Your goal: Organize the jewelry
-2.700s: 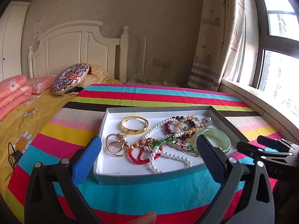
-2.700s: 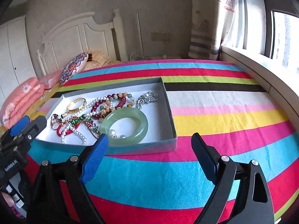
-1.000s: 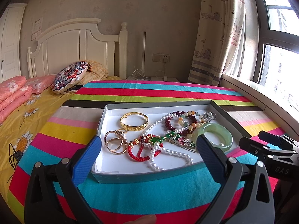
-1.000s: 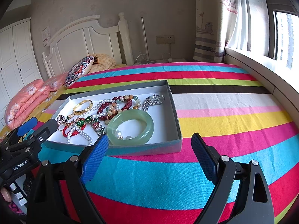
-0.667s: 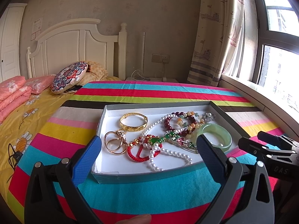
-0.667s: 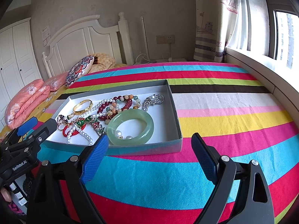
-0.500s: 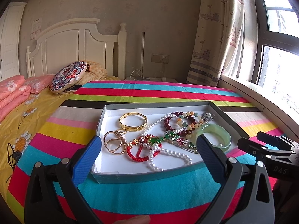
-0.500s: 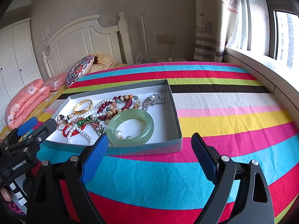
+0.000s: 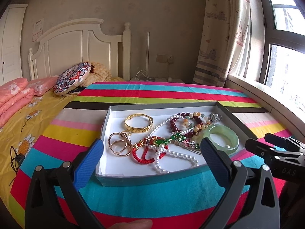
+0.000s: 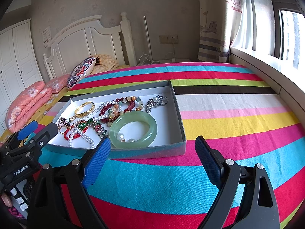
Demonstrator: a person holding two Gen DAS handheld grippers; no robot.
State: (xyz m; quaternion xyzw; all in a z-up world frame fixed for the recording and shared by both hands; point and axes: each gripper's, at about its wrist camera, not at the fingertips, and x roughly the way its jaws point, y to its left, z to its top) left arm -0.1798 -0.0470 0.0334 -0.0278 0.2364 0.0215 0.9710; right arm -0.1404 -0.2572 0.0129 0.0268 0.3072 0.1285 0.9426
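Shallow grey cardboard box with white lining (image 9: 198, 105) on striped cloth surface (image 10: 228, 118); jewelry tangled inside. Left tongs (image 9: 150, 164) spread wide, empty, short of near box wall. Right tongs (image 10: 152, 156) likewise wide, empty, off near-right corner. Best first pick probably the smooth pale-green jade bangle (image 10: 133, 131): lying loose nearest right tongs. Pinch one side of ring, lift straight, mind white pearl strand (image 9: 171, 152) caught beneath.
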